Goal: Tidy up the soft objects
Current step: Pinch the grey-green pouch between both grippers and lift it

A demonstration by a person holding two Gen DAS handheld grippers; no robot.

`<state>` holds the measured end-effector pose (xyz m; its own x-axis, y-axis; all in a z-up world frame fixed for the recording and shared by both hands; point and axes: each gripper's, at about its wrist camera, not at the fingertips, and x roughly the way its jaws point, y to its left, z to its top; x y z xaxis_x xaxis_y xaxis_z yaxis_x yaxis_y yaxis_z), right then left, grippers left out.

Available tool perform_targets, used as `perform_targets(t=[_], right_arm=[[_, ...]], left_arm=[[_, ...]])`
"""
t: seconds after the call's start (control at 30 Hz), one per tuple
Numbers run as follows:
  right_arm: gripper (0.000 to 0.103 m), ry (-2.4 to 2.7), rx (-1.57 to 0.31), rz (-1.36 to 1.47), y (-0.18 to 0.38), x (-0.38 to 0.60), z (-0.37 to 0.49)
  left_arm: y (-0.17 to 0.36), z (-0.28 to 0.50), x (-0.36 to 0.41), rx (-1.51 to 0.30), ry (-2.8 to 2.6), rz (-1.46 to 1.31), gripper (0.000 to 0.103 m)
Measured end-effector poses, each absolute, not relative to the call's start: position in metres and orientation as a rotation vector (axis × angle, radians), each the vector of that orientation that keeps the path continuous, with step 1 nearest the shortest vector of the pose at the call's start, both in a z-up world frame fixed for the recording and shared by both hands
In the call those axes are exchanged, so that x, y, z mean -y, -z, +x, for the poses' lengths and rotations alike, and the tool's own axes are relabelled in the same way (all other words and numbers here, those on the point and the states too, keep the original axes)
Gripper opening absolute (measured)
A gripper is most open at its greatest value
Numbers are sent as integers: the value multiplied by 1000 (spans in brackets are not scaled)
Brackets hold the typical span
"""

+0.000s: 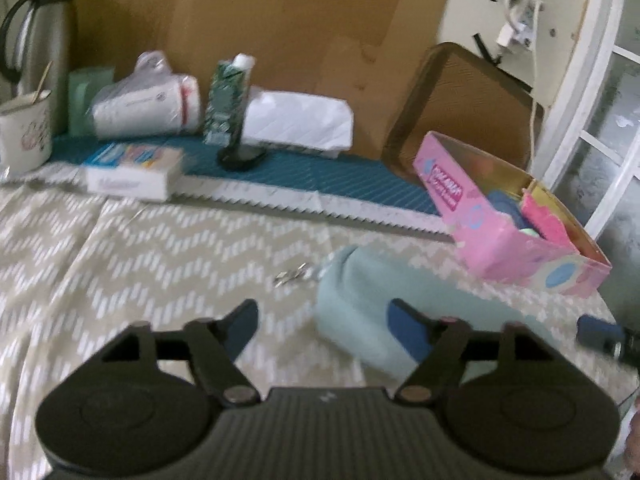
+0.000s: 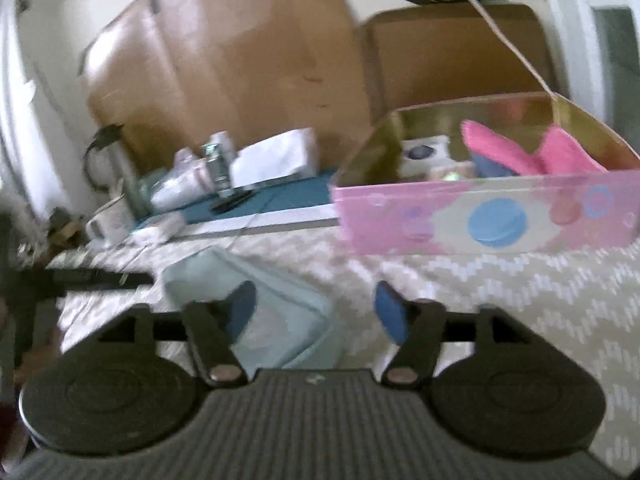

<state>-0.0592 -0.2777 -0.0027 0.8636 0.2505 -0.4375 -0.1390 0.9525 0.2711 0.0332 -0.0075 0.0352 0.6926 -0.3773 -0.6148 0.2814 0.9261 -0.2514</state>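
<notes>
Both grippers, left gripper [image 1: 322, 322] and right gripper [image 2: 316, 306], gape wide and hold nothing. Between them a pale blue cushion [image 1: 360, 300] lies on the chevron cloth [image 1: 140, 248], seemingly touching neither. Beyond it sits the pink box [image 2: 480, 216] holding pink cloths [image 2: 528, 152]. Bare cloth spreads leftward; cardboard [image 1: 260, 20] backs the table.
</notes>
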Motion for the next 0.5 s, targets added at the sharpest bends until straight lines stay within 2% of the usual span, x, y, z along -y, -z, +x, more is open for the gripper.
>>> perform_targets(t=[0.03, 0.07, 0.23, 0.3, 0.33, 0.4, 0.5], right_arm=[[90, -224, -486, 196, 5, 273, -61], [91, -237, -487, 157, 8, 268, -63], [92, -255, -536, -20, 29, 247, -65], [92, -259, -548, -41, 36, 246, -62], [92, -268, -550, -39, 39, 246, -59], [86, -291, -554, -28, 42, 246, -55], [81, -280, -523, -67, 33, 244, -60]], left_arm=[[-37, 35, 14, -714, 384, -127, 77], [-39, 37, 20, -714, 394, -114, 77], [-29, 61, 40, -760, 419, -73, 81], [-19, 72, 46, -803, 456, -87, 70], [-14, 72, 49, -802, 452, -80, 70], [-14, 66, 55, -774, 442, -47, 63], [-28, 56, 53, -786, 444, -95, 61]])
